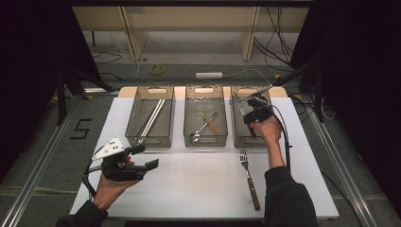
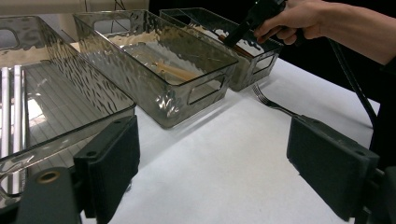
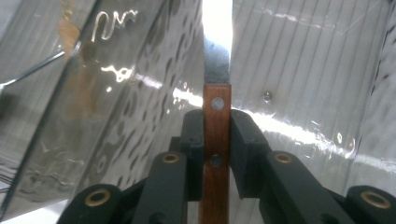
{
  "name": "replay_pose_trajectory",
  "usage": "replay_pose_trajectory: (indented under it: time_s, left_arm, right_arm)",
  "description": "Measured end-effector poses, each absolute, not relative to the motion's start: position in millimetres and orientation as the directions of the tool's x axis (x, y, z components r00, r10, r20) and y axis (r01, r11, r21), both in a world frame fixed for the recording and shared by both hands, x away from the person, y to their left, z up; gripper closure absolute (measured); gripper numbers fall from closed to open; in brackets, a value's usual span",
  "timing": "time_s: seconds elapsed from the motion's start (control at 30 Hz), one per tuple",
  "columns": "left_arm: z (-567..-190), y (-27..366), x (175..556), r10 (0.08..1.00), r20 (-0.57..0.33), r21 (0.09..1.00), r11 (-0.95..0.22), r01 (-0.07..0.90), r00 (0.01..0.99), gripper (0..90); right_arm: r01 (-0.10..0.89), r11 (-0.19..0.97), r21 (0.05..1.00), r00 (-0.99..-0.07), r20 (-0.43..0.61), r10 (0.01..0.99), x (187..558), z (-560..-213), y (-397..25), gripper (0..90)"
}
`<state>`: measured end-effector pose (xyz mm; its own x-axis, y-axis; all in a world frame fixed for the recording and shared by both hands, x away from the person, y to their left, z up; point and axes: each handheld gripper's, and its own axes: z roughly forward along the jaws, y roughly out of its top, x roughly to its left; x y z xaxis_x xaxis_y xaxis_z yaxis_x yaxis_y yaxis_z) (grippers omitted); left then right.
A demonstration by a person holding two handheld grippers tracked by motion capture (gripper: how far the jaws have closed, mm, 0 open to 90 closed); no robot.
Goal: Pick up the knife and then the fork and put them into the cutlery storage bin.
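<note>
Hovering low at the near left of the table, the left gripper (image 1: 150,156) has its jaws spread wide with nothing between them, the flat black pads (image 2: 334,165) matte and faintly grainy. Just past the near edge lies a fork (image 1: 248,174), steel tines and a dark wooden handle, loose on the smooth white table (image 1: 198,189). Farther out, the right gripper (image 1: 251,115) reaches into the right-hand bin (image 1: 239,137), jaws clamped on the riveted brown wooden handle of a knife (image 3: 216,140), its grey blade pointing down toward the ribbed floor. Here's the risk: the grip looks narrow, so the slick handle could pivot or slide, and the tip could strike the hard, rippled clear plastic wall and skid the light bin. The blade's end is washed out by glare, so contact is hard to call. Beyond, the middle bin (image 1: 205,140) holds a spoon and wooden pieces.
</note>
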<state>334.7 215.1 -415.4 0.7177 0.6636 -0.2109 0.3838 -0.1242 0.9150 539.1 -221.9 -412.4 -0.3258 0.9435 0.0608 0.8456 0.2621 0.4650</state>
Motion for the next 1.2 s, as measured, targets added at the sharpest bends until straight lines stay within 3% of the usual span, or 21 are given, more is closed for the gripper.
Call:
replay_pose_trajectory:
  time_s: [0.43, 0.8, 1.0, 1.2]
  left_arm:
    - [-415, 215, 334, 0.664, -0.211, 0.916, -0.123, 0.383, 0.718, 16.9]
    - [-415, 215, 334, 0.664, -0.209, 0.916, -0.125, 0.381, 0.718, 16.9]
    - [-416, 215, 334, 0.664, -0.206, 0.915, -0.130, 0.382, 0.719, 16.9]
    - [-416, 215, 334, 0.665, -0.207, 0.915, -0.128, 0.383, 0.717, 16.9]
  right_arm:
    - [0.850, 0.253, 0.462, -0.325, 0.081, 0.942, 540, -418, -220, 75.0]
    - [0.814, 0.302, 0.497, -0.405, 0.111, 0.908, 529, -404, -216, 56.0]
    - [0.774, 0.375, 0.511, -0.482, 0.091, 0.871, 509, -387, -212, 44.1]
    - [0.728, 0.427, 0.536, -0.538, 0.060, 0.841, 481, -375, -210, 38.1]
